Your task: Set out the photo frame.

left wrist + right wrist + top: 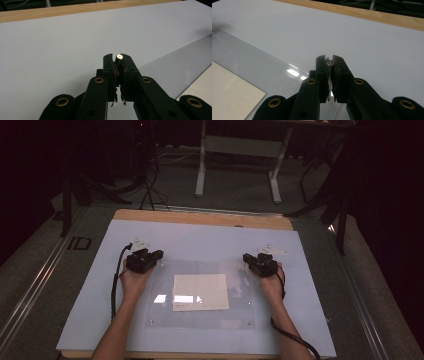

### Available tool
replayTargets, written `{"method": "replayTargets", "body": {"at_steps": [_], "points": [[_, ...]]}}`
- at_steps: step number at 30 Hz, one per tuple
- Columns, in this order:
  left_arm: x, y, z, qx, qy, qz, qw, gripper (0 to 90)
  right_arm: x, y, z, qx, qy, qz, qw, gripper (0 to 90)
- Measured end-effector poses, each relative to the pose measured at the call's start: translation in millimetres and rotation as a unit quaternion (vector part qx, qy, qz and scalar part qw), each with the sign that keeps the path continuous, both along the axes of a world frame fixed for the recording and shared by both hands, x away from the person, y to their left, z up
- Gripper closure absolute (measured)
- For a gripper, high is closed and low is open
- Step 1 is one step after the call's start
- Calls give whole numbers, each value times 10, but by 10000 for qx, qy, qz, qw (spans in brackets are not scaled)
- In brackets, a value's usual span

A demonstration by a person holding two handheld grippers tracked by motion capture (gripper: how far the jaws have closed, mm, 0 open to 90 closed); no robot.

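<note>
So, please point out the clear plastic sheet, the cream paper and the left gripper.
clear plastic sheet (165,315): high view, bare near-left part.
cream paper (200,291): high view, its middle.
left gripper (117,58): left gripper view, between the shut jaw tips.

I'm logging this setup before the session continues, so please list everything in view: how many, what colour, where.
Clear rectangular plastic sheet: one, transparent with small screws at its corners, middle of the board.
Cream square paper sheet: one, at the centre of the plastic sheet; over or under it I cannot tell.
Pale blue-white flat board: one, covers most of the tabletop.
Light wooden tabletop: one, edge showing past the board's far side.
White metal table frame: one, on the grey floor beyond.
Forearms: two, reaching in from the near edge.
Left claw: black, shut, at the plastic sheet's far left corner.
Right claw: black, shut, at the far right corner.
</note>
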State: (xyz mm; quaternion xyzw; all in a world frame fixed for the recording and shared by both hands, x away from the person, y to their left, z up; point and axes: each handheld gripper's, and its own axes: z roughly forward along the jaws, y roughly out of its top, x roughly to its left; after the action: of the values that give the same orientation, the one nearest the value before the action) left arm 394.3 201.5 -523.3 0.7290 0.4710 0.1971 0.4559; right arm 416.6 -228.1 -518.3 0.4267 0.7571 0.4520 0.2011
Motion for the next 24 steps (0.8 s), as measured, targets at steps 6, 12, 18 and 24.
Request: {"method": "replayTargets", "body": {"at_steps": [6,12,18,24], "points": [[25,13,9,-38,93,-36,9999,844,39,-13,23,119,254,-25,9996,841],[105,55,11,-237,314,-122,9991,840,92,-12,53,153,503,-72,9986,842],[184,66,-11,-457,459,-63,9979,842,175,-5,70,247,753,-181,9967,845],[255,78,-21,-575,564,-72,9967,846,243,-13,63,362,842,-203,9956,848]]}}
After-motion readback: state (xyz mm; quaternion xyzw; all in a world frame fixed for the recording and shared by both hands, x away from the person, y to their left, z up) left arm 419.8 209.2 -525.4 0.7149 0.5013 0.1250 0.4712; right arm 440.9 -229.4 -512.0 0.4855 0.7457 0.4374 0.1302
